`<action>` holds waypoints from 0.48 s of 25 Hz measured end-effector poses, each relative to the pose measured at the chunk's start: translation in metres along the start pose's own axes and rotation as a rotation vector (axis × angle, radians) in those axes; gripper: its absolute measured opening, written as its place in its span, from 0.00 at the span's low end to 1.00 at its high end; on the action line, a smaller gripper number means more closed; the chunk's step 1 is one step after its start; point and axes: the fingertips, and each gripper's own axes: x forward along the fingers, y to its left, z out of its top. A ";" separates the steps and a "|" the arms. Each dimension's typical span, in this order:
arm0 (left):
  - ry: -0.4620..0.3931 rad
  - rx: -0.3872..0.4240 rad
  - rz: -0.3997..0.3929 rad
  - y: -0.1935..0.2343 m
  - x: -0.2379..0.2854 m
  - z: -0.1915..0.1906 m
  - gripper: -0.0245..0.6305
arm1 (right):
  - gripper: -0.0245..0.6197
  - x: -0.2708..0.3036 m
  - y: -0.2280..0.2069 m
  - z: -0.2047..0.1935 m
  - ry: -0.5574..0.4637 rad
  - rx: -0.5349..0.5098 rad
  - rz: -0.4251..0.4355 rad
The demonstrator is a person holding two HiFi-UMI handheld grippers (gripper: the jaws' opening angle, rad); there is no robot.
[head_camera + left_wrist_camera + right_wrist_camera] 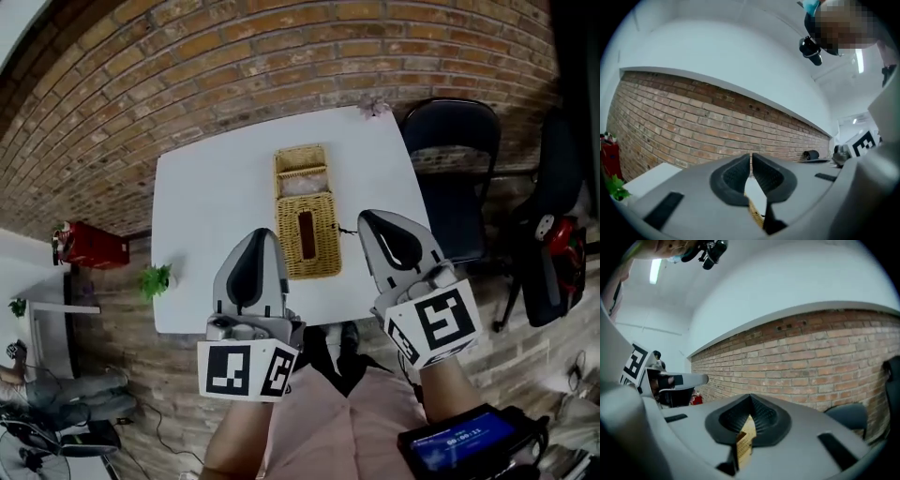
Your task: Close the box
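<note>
Hiding all but slivers of wicker box (746, 437) – left hand-held gripper (751, 160), right hand-held gripper (750, 400) pressed together.

Grippers and picture edges hide a good deal here

From the head view, the left gripper (265, 234) covers the near edge of the white table (206, 206), and the right gripper (367, 217) hides the table's near right corner and part of the dark chair (455, 202). The wicker box (307, 234) has something pale in its open far end, too blurred to name. A small pinkish thing (375, 105) at the table's far corner is too small to tell. The blue-screened device (466, 439) runs off the bottom edge, its digits unreadable. In both gripper views only a sliver of wicker shows below the meeting jaws; the rest lies behind the grey gripper bodies.
</note>
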 end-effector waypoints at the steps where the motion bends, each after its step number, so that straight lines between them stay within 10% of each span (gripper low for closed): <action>1: -0.013 0.025 0.010 0.000 0.000 0.008 0.07 | 0.04 -0.004 -0.001 0.011 -0.022 -0.039 -0.018; 12: -0.094 0.108 0.027 -0.012 0.000 0.052 0.07 | 0.04 -0.026 -0.002 0.050 -0.120 -0.134 -0.071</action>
